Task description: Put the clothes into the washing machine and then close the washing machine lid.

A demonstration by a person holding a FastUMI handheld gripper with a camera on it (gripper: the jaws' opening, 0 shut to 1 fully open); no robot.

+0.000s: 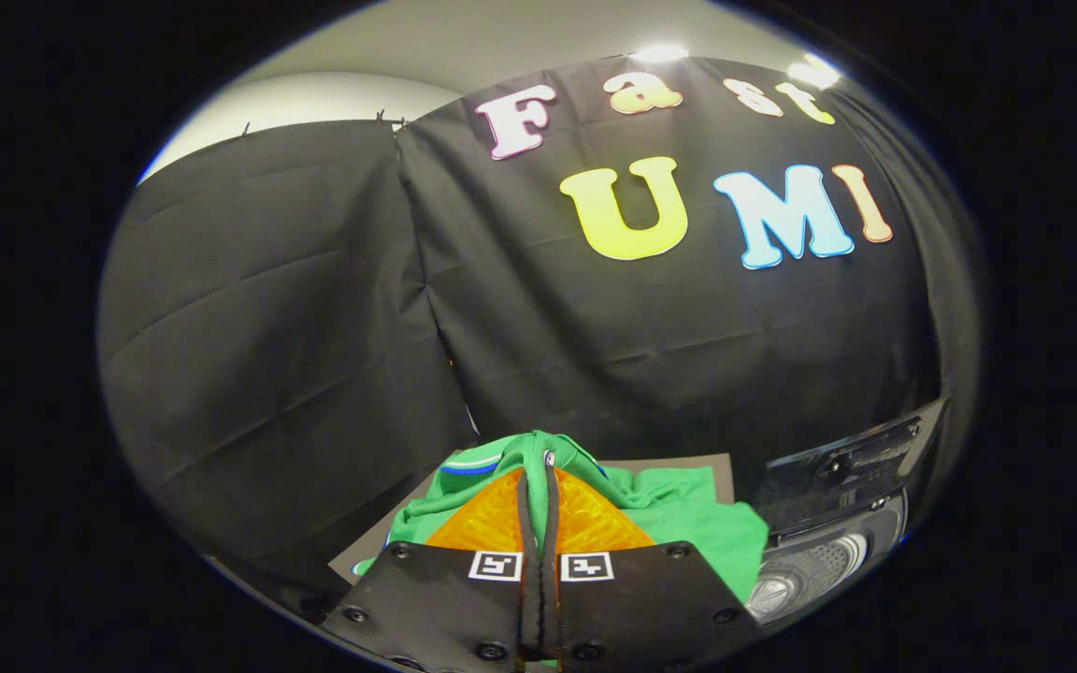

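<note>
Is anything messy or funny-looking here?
Nothing looks broken or spilled. The green garment hangs bunched and crumpled from the gripper, whose jaws are shut on a fold of it. Beside it the washing machine stands with its lid up, as you'd expect before loading.

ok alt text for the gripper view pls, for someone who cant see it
The gripper has its fingers shut on a fold of a green garment, held up before the booth's black cloth wall. Beside the garment sits the open washing machine, its drum visible and lid raised.
</note>
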